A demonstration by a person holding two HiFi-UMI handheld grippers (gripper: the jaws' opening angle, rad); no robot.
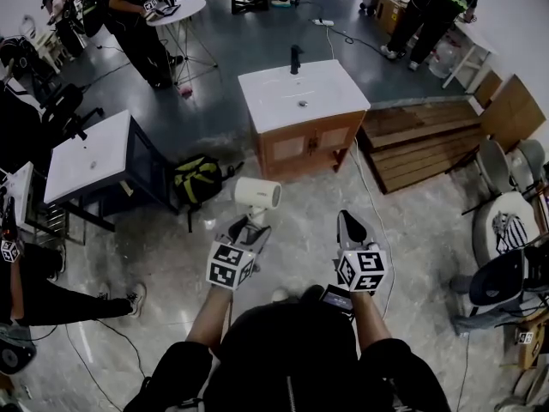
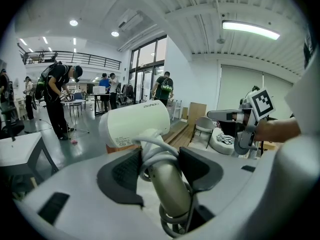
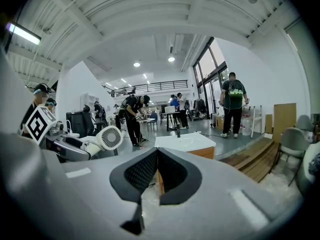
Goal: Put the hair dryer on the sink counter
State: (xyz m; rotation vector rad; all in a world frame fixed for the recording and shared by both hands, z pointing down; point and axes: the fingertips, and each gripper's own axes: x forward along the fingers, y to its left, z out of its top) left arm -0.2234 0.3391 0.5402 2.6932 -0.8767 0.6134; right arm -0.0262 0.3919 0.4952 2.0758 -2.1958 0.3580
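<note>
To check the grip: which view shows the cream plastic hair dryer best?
Left gripper view: the cream plastic hair dryer looms close, handle clamped by the left gripper. Head view shows it small, from above; right gripper view, only its grilled end.

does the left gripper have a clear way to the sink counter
Likely yes, after a step forward: only bare floor lies between the left gripper, holding the dryer, and the counter.

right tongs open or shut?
Shut: in the right gripper view the right tongs show jaws meeting at the tips, nothing between them.
</note>
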